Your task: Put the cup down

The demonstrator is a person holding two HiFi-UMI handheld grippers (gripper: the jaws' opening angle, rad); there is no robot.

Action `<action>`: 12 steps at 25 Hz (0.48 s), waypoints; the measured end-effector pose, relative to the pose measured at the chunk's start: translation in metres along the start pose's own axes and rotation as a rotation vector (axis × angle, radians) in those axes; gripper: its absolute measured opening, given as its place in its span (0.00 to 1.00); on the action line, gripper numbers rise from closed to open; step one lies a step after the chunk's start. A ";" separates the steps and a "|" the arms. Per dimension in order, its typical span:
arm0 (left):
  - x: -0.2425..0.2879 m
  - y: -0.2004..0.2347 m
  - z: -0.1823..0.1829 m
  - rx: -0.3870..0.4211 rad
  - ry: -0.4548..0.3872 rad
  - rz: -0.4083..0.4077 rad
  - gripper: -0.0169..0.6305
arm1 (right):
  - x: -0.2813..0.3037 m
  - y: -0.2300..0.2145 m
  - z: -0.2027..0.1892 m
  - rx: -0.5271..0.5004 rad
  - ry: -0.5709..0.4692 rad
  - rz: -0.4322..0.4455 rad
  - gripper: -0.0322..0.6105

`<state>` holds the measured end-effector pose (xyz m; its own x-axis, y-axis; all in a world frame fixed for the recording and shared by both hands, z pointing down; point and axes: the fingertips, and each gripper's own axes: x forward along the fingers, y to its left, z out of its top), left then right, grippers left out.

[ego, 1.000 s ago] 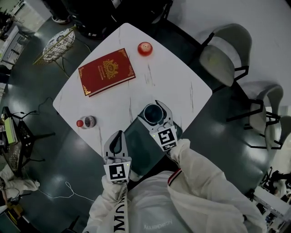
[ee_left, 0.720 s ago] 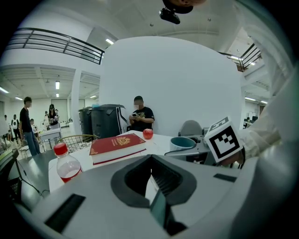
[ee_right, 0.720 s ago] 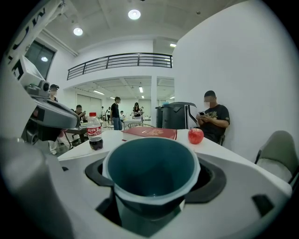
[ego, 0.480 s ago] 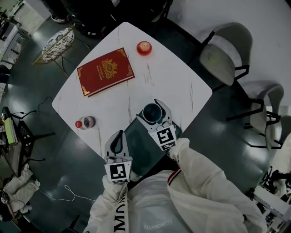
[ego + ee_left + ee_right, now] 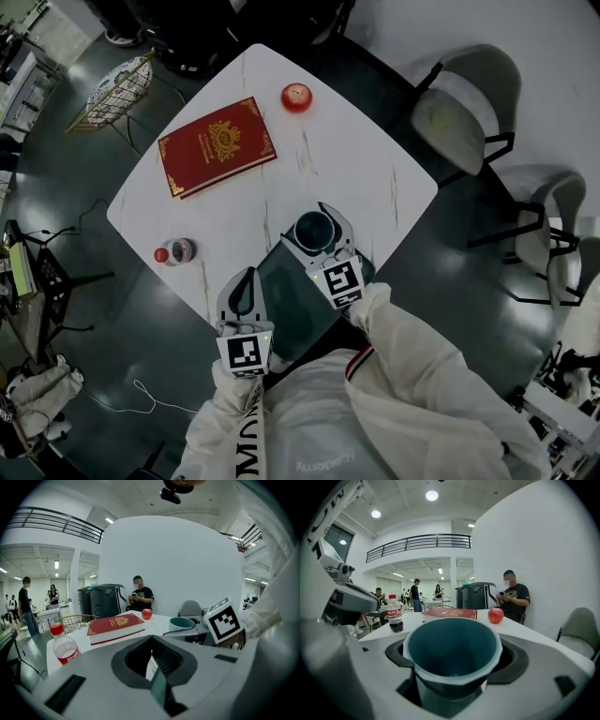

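Over white square table, near edge | right gripper: jaws wide, clamped round upright teal plastic cup, level for set-down | left gripper: closed, empty, held aside to leave room | base contact unclear

Upright teal cup in right gripper

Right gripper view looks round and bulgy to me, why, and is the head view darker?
Right gripper view: wide-angle bulge, black corners, the cup looms huge and a little soft, a ceiling lamp glares. Left gripper view: same bulge, the railing curves. Head view: dimmer overall, the white table brightest.
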<state>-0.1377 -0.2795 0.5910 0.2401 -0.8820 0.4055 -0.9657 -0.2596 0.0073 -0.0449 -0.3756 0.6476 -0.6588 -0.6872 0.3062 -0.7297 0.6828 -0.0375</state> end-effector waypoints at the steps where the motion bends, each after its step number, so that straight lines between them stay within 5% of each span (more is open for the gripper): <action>1: 0.000 0.000 0.000 0.000 0.000 0.000 0.05 | 0.000 0.000 0.000 0.002 -0.001 0.000 0.68; 12: -0.001 0.000 -0.002 -0.005 0.008 0.004 0.05 | 0.004 -0.001 -0.001 0.024 -0.004 0.000 0.68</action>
<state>-0.1385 -0.2777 0.5928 0.2356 -0.8796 0.4133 -0.9670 -0.2544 0.0099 -0.0464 -0.3787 0.6492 -0.6594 -0.6883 0.3024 -0.7339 0.6766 -0.0604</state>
